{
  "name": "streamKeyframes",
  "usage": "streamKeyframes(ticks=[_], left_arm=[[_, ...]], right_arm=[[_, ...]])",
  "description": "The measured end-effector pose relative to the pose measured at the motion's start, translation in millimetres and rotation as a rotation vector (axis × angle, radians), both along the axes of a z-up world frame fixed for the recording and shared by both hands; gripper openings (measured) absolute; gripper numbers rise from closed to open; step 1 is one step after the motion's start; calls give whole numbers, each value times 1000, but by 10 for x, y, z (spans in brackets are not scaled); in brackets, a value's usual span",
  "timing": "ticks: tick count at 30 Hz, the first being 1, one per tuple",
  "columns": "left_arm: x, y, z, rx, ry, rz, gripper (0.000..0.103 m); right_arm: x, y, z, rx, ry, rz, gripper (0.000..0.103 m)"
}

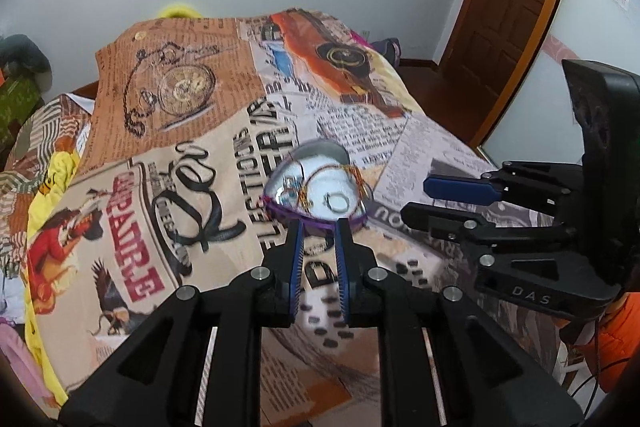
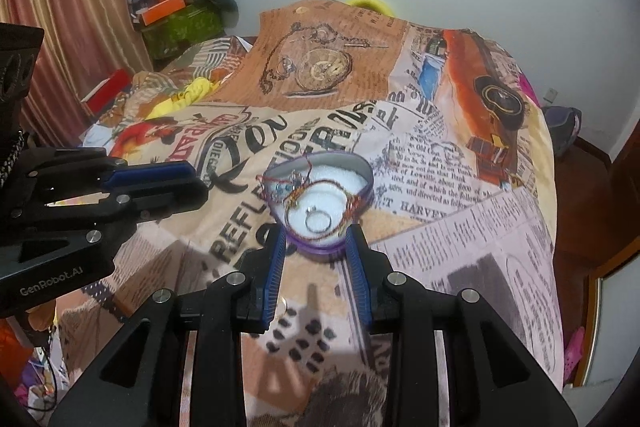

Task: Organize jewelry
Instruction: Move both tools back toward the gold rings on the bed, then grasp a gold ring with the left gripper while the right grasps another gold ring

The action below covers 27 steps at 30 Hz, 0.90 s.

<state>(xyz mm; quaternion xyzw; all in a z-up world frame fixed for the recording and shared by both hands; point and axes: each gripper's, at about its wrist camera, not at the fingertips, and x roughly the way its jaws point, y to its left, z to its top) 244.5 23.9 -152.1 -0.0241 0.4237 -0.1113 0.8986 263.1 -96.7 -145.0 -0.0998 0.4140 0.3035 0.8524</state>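
Left wrist view: the left gripper (image 1: 319, 227) hovers at the near rim of the heart-shaped tin (image 1: 316, 183), its fingers (image 1: 294, 259) parted a little and holding nothing. The tin lies open on the bed (image 1: 192, 155), which is draped in a newspaper-print cover, presumably so pieces can be dropped in. The right gripper (image 1: 416, 199) hangs to one side, fingers narrowly apart and empty.

Right wrist view: the right gripper's fingers (image 2: 276, 259) flank the tin's near tip without clearly touching it. Inside, on white foam, lie a ring (image 2: 318, 220) and a red-and-gold thread bracelet (image 2: 320, 187), already stowed.
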Motion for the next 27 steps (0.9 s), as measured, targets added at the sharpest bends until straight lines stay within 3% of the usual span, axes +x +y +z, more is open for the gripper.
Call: streamKeyframes(ticks=[7,11,27], left_arm=[[-72,-53,-237,1,68,4,14],[-42,-70,-409,-37,125,10,14],[118,-198,-806,-33,181,23,14]], right_arm=[[-142,-124,-177,6,53,-32,28],[-219,-211,-317,17,92,-51,28],[-256,-270,-543,8,148,-52,28]])
